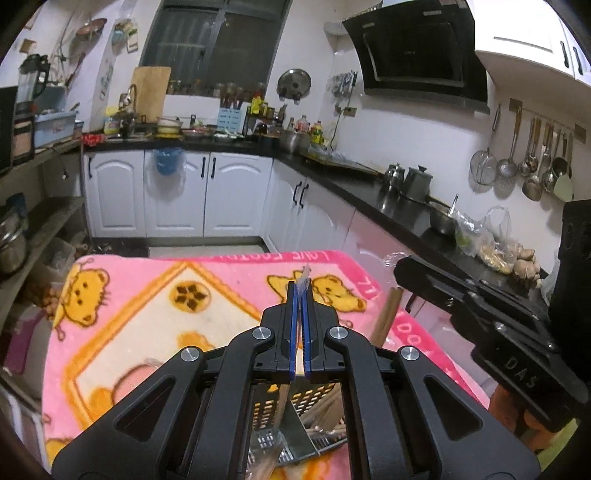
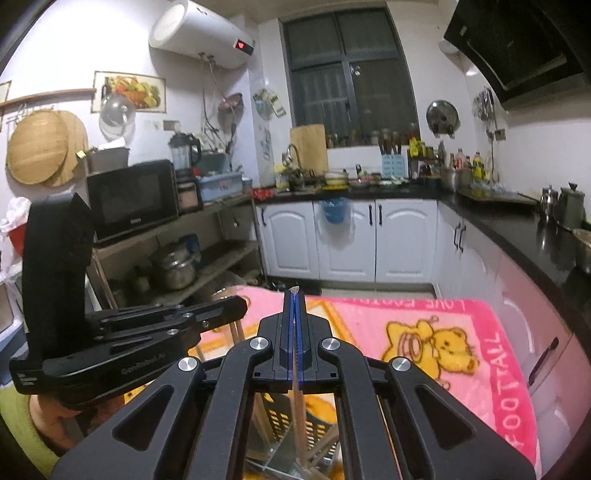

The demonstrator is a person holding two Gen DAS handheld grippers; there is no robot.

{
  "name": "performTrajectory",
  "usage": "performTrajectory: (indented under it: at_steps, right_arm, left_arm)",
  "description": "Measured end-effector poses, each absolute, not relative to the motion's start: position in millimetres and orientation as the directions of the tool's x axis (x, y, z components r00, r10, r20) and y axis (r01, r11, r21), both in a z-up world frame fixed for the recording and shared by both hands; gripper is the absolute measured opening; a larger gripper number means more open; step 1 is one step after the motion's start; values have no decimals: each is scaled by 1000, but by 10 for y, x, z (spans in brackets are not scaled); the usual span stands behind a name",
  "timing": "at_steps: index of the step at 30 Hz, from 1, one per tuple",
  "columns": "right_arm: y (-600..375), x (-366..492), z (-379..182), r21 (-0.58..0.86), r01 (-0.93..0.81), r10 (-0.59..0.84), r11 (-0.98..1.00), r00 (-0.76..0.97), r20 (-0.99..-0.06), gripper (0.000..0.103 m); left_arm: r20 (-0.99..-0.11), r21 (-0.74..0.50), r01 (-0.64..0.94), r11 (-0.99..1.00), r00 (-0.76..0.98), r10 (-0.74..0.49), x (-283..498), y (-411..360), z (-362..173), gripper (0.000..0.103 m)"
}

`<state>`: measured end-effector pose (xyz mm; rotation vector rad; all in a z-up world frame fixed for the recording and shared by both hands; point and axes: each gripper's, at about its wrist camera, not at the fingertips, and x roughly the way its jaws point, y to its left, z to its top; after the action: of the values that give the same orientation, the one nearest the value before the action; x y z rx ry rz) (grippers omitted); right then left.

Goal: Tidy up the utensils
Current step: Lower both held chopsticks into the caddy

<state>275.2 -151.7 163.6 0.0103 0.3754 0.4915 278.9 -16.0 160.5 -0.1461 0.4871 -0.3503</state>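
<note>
Left wrist view: left gripper (image 1: 300, 291) pinched on a thin wrapped utensil (image 1: 303, 280), its clear wrapper poking past the tips at centre frame. Below the jaws, a black perforated utensil holder (image 1: 314, 397) with wooden sticks inside sits on the pink cartoon-bear blanket (image 1: 155, 295). Right gripper at right edge; body reads "DAS". Ladles and strainers (image 1: 532, 166) hang upper right.

Right wrist view: right gripper (image 2: 293, 295) pressed together on a thin clear-wrapped stick (image 2: 297, 406) running down toward the holder (image 2: 280, 417). Left gripper's body at left reads "GenRobot.AI". Blanket edge reads "FOOTALL". Only here: water heater (image 2: 203, 33) upper left, microwave (image 2: 133, 195).
</note>
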Motion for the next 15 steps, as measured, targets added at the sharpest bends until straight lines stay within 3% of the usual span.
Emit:
performTrajectory:
  at_steps: [15]
  right_arm:
    - [-1556, 2904, 1238, 108, -422, 422, 900, 785, -453, 2]
  left_arm:
    - [-511, -197, 286, 938, 787, -347, 2895, -270, 1213, 1]
